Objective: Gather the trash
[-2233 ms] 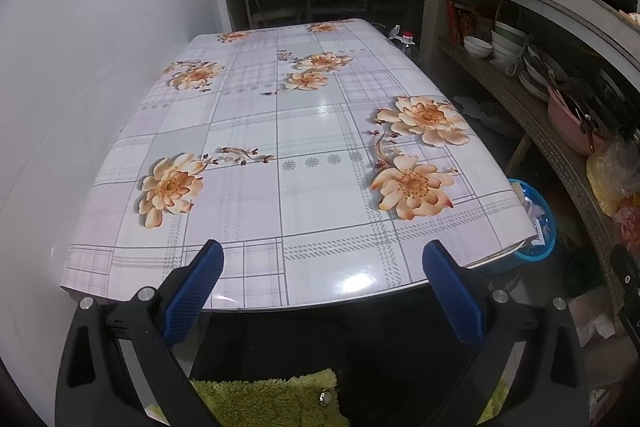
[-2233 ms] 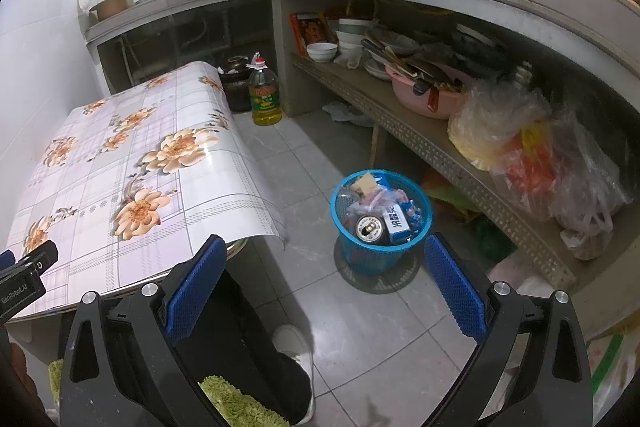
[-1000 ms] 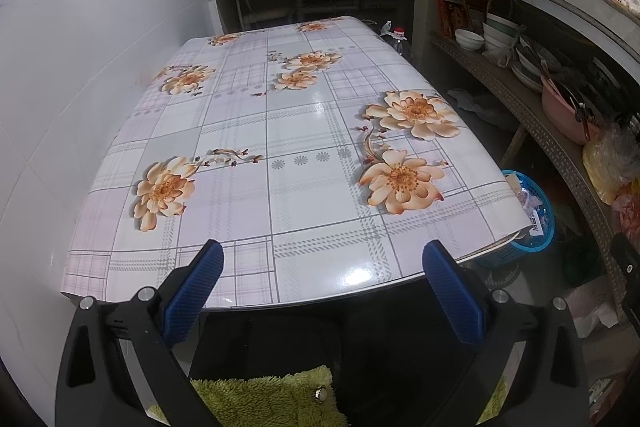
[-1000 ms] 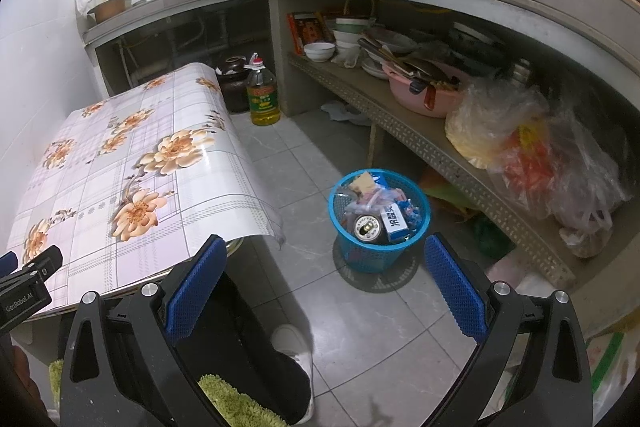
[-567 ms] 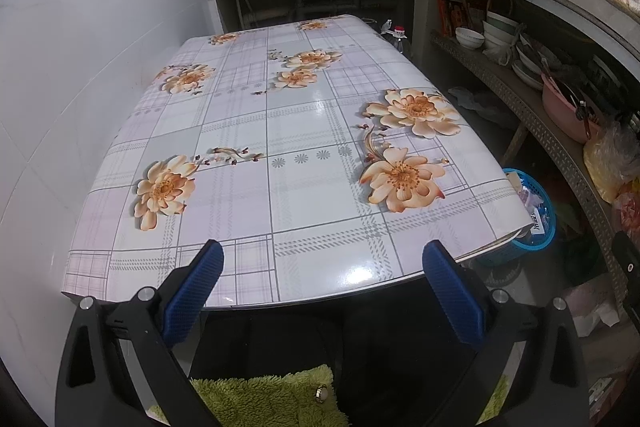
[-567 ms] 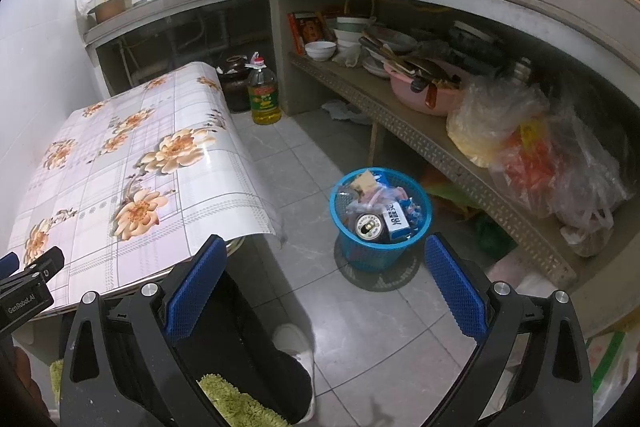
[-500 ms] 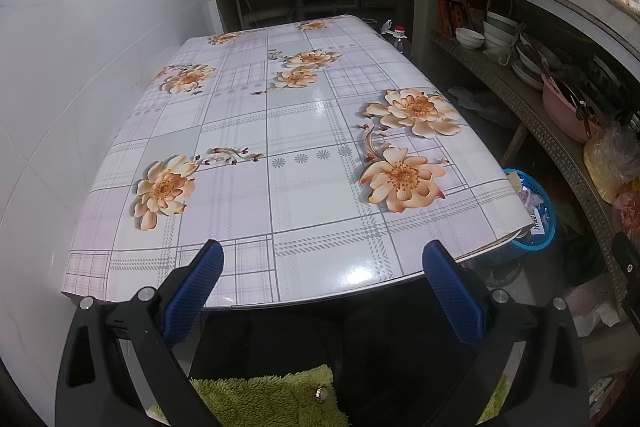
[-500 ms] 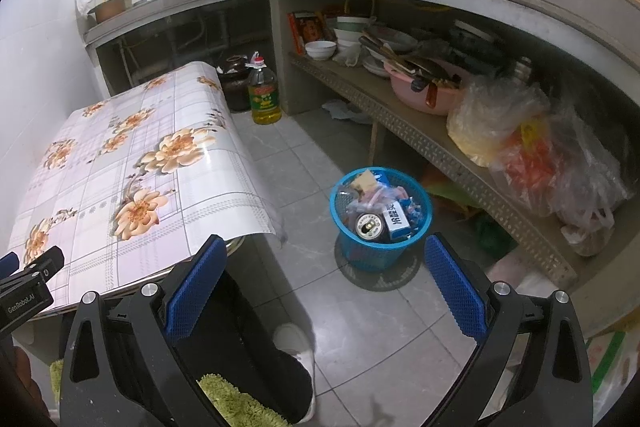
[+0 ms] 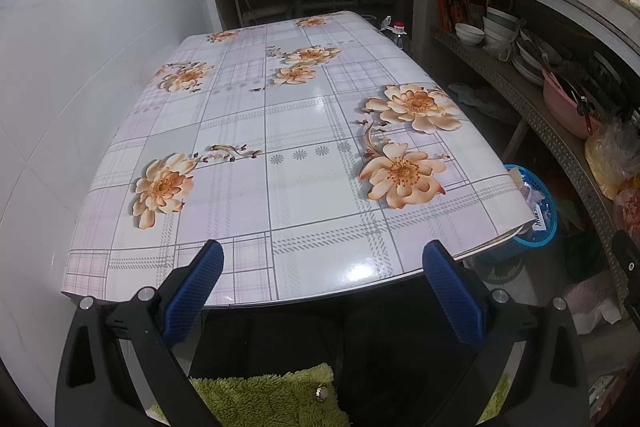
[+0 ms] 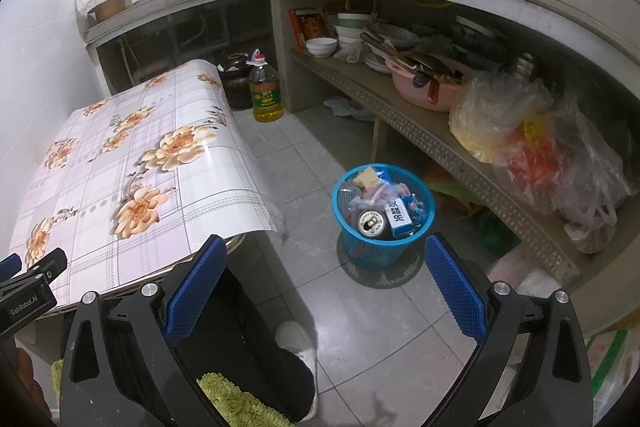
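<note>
**Both hand-held grippers empty, trash sitting in the bin**

We hold the left hand-held gripper (image 9: 322,281) just over the near edge of the bench (image 9: 280,131), its blue pads spread wide with nothing between them. The floral cloth on the bench shows no litter anywhere we can see. The right hand-held gripper (image 10: 324,279) is likewise spread and empty, and it looks down at the tiled floor (image 10: 280,163) beside the bench.

The trash we can see lies in the blue bin (image 10: 428,205), which stands on the floor between the bench and the low shelf (image 10: 440,147). A can (image 10: 371,221) lies near the top, touching a blue and white carton (image 10: 399,214), with crumpled wrappers packed around them. The bin looks close to full.

We judge the collecting largely done, so the step in hand is a check for strays. To do it well, we should sweep the views slowly over the bench, then along the floor by the shelf, where a pale crumpled scrap (image 10: 340,105) lies near the oil bottle (image 10: 265,92); whether that is trash or a rag we cannot tell. If we go for it, we should come down from above with the pads spread, pinch the middle of the crumple, and carry it over the bin's rim before letting go, so it does not slide off the heap. The bags (image 10: 532,131) on the shelf look like stored goods; we should leave them.
</note>
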The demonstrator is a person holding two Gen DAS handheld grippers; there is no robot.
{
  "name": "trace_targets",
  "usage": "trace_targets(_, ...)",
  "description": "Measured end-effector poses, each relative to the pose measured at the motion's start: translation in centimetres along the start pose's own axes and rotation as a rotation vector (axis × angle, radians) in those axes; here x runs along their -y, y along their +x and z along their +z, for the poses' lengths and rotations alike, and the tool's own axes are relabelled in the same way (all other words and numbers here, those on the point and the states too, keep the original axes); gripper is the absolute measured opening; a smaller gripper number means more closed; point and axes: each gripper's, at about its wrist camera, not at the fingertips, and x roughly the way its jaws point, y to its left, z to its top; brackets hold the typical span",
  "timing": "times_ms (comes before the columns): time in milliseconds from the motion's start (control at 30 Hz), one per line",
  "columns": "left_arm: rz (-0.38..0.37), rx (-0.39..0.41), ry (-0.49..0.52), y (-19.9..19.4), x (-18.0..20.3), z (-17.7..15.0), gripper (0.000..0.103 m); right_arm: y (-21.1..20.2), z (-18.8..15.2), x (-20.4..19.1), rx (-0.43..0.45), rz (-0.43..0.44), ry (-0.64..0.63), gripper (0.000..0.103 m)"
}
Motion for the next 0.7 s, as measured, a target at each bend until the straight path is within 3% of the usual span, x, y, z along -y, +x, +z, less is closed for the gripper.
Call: trace_targets(700,0.001,0.002,0.010,-0.08,0.09,0.01,0.098,-0.03,0.02,0.02,0.000,0.002,-0.001,0.095)
